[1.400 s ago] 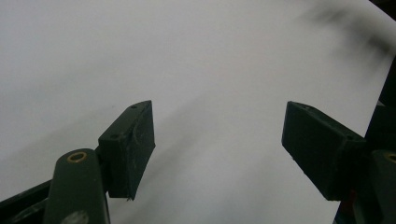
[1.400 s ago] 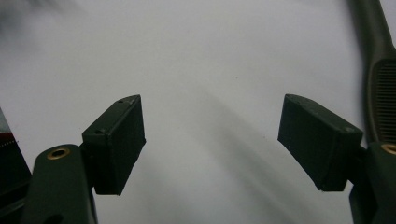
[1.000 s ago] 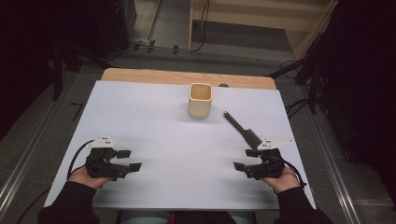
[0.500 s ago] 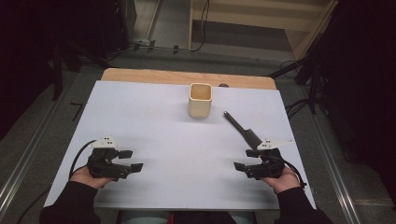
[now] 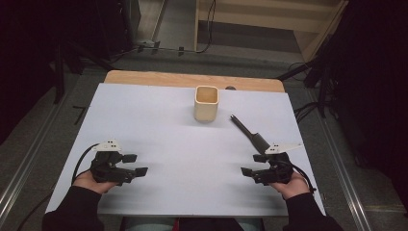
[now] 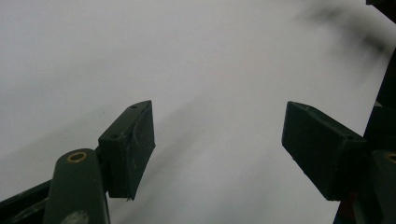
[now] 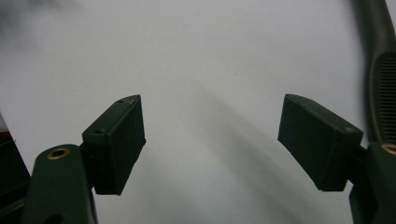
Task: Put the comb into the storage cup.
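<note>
A beige square cup (image 5: 206, 103) stands upright at the far middle of the white table top (image 5: 159, 120). A long black tool (image 5: 249, 131) with a ribbed handle lies diagonally to the cup's right. Its handle end is just beyond my right gripper (image 5: 252, 164), apart from it. That gripper rests near the front right edge, open and pointing left with nothing between its jaws (image 7: 210, 135); the tool's handle (image 7: 380, 70) runs along its right side. My left gripper (image 5: 135, 164) rests near the front left, open and pointing right, over bare white surface (image 6: 219, 140).
A wooden strip (image 5: 192, 80) borders the table's far edge. Grey floor with metal rails (image 5: 29, 159) flanks both sides. Cables trail from each gripper toward the person's hands. A wide stretch of white surface lies between the two grippers.
The left gripper has edged very slightly to the right. The right gripper, cup and tool have stayed where they were.
</note>
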A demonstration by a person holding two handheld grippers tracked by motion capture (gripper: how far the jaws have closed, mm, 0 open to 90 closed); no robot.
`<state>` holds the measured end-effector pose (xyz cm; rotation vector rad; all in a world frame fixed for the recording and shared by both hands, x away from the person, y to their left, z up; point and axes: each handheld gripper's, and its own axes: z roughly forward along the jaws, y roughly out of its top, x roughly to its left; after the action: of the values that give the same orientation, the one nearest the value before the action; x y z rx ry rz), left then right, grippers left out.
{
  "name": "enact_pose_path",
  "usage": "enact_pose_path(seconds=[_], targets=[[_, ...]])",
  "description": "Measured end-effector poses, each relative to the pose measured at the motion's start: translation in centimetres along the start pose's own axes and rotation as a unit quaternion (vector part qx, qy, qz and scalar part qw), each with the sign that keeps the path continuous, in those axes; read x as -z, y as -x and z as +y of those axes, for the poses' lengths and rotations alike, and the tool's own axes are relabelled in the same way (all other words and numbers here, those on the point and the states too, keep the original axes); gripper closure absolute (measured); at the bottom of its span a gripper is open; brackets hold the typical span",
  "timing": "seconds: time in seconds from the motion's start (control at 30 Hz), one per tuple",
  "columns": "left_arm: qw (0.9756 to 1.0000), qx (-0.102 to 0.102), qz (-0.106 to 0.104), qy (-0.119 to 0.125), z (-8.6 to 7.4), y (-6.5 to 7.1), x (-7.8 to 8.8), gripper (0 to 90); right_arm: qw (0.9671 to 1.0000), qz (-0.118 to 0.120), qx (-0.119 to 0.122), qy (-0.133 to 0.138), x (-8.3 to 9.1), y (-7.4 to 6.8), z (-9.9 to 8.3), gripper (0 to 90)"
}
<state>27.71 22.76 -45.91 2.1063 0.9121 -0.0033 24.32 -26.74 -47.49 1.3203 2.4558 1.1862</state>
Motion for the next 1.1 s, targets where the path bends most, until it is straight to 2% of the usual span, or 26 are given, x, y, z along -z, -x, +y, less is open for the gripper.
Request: enact_pose_path(seconds=[0.43,0.67,0.83,0.93,1.1], targets=[[1.0000,0.000,0.001,-0.002,0.0,-0.1,0.0,26.4,1.0000,-0.002,-0.005,-0.003,0.2,0.4,0.3,21.1],[1.0000,0.001,0.002,-0.001,0.0,-0.1,0.0,26.4,0.9998,-0.012,-0.014,0.004,0.7,1.2,0.3,21.1],[1.0000,0.001,0.003,-0.001,0.1,-0.1,0.0,26.4,0.9991,-0.028,-0.028,0.016,1.2,1.7,0.4,20.6],[1.0000,0.002,0.002,0.000,0.1,-0.1,0.0,26.4,0.9991,-0.013,-0.039,0.013,1.4,2.1,0.4,20.6],[1.0000,0.001,0.002,-0.001,0.1,-0.1,0.0,26.4,0.9984,-0.032,-0.041,0.022,2.0,2.8,0.4,20.6]])
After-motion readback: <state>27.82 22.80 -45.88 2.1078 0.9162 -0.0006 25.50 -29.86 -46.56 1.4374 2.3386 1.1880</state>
